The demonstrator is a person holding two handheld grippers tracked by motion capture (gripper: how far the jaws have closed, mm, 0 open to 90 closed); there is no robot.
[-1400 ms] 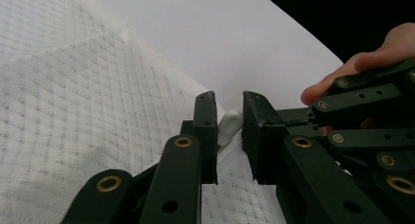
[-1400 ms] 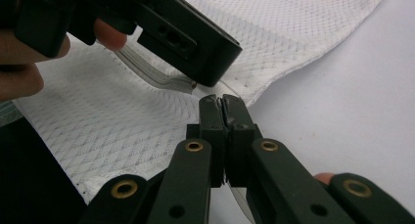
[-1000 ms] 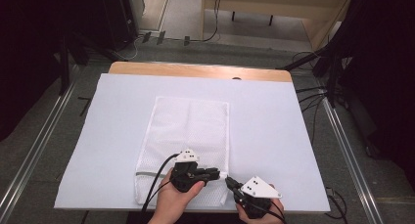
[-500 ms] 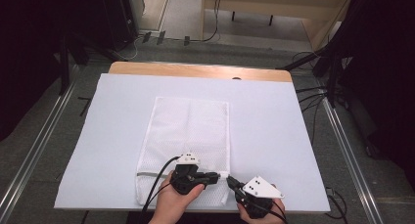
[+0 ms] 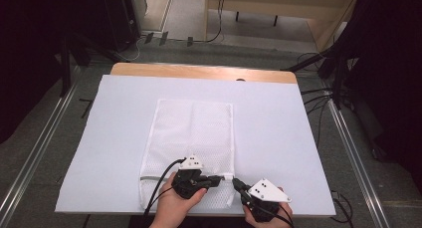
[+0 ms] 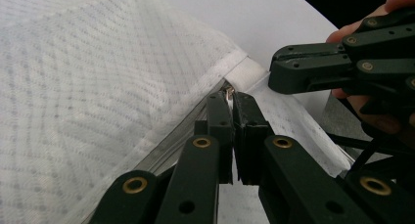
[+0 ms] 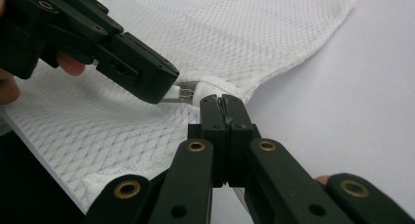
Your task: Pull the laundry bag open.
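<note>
A white mesh bag (image 5: 191,133) lies flat on the white table cover (image 5: 298,138), its zipper end toward me. My left gripper (image 5: 219,178) is at the bag's near right corner; its jaws have just been closing and now pinch the small metal zipper pull (image 6: 228,91). In the right gripper view the same pull (image 7: 183,93) sticks out of the left gripper (image 7: 169,89). My right gripper (image 5: 235,180) faces it from the right, shut on the bag's white hem tab (image 7: 210,87) at that corner. The two gripper tips are almost touching.
The wooden table edge (image 5: 199,71) shows beyond the white cover. Cables (image 5: 318,96) trail over the floor at the far right, and metal rails (image 5: 35,153) run along both sides. Bare cover lies left and right of the bag.
</note>
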